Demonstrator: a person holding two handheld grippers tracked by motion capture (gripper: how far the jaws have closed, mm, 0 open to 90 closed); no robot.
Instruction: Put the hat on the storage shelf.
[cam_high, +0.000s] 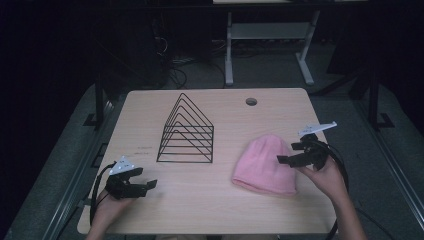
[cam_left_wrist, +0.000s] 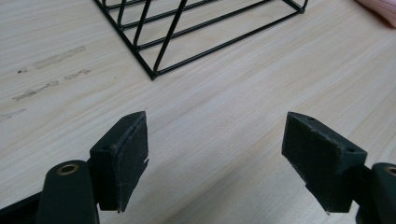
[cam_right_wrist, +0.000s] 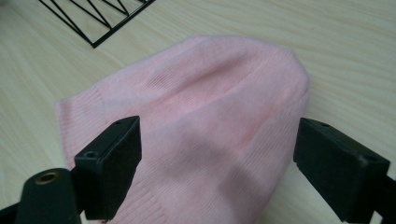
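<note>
**Pink beanie under the open right gripper**

The wooden table (cam_high: 210, 205) carries a black wire file rack (cam_high: 186, 131) near its middle. To the right of the rack, apart from it, a pink knit beanie (cam_high: 266, 165) lies flat. The right gripper (cam_high: 289, 160) is above the beanie's right edge, its jaws spread wide and holding nothing. The left gripper (cam_high: 149, 186) is at the near left corner over bare wood, jaws also spread.

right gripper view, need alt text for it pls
The right gripper hangs with jaws wide open over a flat pink knit beanie on a pale wooden table. A black wire rack sits at upper left.
</note>
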